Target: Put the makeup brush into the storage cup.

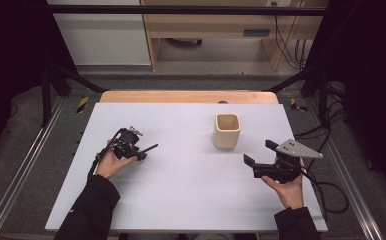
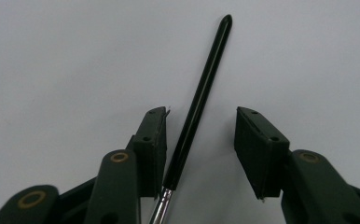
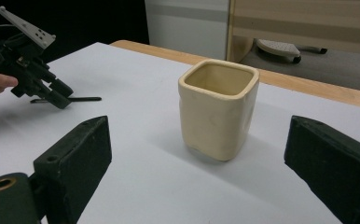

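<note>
- The left gripper [image 2: 200, 140] is straddling a black brush [image 2: 201, 93] that is lying flat on the white table [image 1: 191, 190]; one pad is just beside the handle, the other is standing off from it, so nothing is being squeezed.
- The brush is lying at the table's left side, its silver ferrule showing between the jaws.
- The right gripper [image 3: 197, 158] is hovering with jaws spread wide and nothing between the pads, facing a cream square cup [image 3: 218, 109].
- The cup is standing upright, well apart from the brush.
</note>
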Tool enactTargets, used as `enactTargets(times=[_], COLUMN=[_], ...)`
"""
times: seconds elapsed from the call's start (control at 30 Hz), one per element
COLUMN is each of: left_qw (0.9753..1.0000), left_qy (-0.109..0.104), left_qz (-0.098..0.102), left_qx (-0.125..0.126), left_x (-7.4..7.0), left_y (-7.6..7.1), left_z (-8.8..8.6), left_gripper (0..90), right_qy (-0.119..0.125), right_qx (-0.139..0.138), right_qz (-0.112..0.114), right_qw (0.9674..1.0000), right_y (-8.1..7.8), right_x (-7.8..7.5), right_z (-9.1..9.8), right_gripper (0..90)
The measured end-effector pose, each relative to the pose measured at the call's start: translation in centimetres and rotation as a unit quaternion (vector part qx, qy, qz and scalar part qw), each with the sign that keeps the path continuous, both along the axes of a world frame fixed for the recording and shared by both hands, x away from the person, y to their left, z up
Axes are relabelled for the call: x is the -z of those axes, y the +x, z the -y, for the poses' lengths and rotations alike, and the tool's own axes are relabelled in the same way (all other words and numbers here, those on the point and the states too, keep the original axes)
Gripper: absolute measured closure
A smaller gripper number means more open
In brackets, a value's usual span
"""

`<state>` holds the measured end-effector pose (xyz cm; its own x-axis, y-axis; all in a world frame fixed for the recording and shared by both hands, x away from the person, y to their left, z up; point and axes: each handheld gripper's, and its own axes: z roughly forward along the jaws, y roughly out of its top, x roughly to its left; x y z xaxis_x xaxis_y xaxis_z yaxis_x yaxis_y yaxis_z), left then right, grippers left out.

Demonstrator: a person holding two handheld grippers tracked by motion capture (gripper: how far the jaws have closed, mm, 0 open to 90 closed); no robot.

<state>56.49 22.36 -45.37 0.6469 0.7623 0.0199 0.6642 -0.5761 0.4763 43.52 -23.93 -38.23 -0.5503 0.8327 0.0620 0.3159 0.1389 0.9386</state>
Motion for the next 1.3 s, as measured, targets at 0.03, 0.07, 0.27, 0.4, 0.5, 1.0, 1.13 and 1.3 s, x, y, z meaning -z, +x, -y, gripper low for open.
enactTargets(times=[0.03,0.07,0.27,0.4,0.5,1.0,1.13,1.3], left_qw=[1.0,1.0,1.0,1.0,0.9999,0.9996,0.9994,0.9983], left_qy=[-0.001,-0.001,0.004,0.007,0.009,0.024,0.027,0.045], left_qz=[0.0,0.0,-0.001,-0.002,-0.005,-0.014,-0.02,-0.034], left_qx=[-0.001,-0.001,-0.003,-0.005,-0.009,-0.002,0.006,0.012], left_x=[0.0,0.0,-0.09,-0.13,-0.18,-0.38,-0.61,-0.67], left_y=[0.0,0.0,-0.09,-0.16,-0.26,-0.53,-0.42,-0.19], left_z=[-0.01,-0.02,0.05,0.14,0.28,0.59,0.74,0.92], left_gripper=[55.2,55.9,63.1,67.4,71.6,83.3,78.8,75.2], right_qy=[0.0,0.0,0.001,0.001,0.0,-0.001,-0.001,0.0], right_qx=[0.0,0.0,0.0,0.0,-0.001,-0.001,-0.002,-0.002], right_qz=[0.0,0.0,0.0,0.0,-0.001,-0.002,-0.002,-0.003], right_qw=[1.0,1.0,1.0,1.0,1.0,1.0,1.0,1.0], right_y=[0.0,0.0,-0.01,-0.03,-0.02,-0.01,0.01,0.01], right_x=[0.0,0.0,-0.01,-0.02,0.0,0.04,0.04,0.05], right_z=[0.0,-0.01,-0.02,0.01,-0.02,-0.09,-0.07,-0.11], right_gripper=[7.8,7.8,7.8,7.8,7.8,7.8,7.9,7.8])
